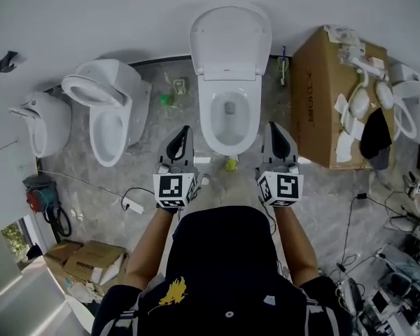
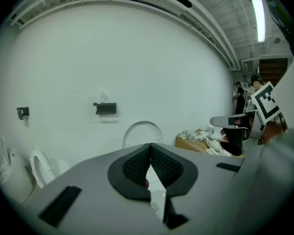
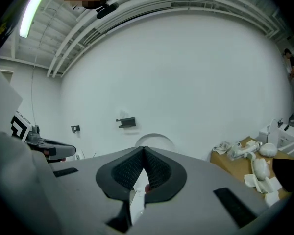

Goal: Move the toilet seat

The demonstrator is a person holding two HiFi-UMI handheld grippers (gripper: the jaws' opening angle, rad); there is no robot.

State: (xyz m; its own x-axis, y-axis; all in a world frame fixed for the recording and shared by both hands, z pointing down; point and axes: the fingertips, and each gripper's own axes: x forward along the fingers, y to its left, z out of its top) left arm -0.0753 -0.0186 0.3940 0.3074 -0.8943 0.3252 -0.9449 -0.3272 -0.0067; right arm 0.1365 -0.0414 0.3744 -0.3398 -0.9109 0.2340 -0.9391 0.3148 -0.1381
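The toilet [image 1: 227,121] and its toilet seat [image 1: 231,40] are plain white, just like the wall [image 1: 70,19] and the other toilet [image 1: 112,110], and the floor [image 1: 77,173] is grey with pale cloudy swirls. The left gripper [image 1: 185,131] and the right gripper [image 1: 273,128] are light grey with black bumpy pads [image 2: 134,168], and each cube [image 1: 173,189] has black and white squares. The box [image 1: 315,96] is brown, the person's shirt [image 1: 224,257] is black with a yellow mark [image 1: 173,292], and one little thing [image 1: 166,99] on the floor is green.

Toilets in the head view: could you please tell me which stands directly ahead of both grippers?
The middle toilet, lid raised against the wall; its bowl sits between the left gripper and right gripper. The others stand off to either side.
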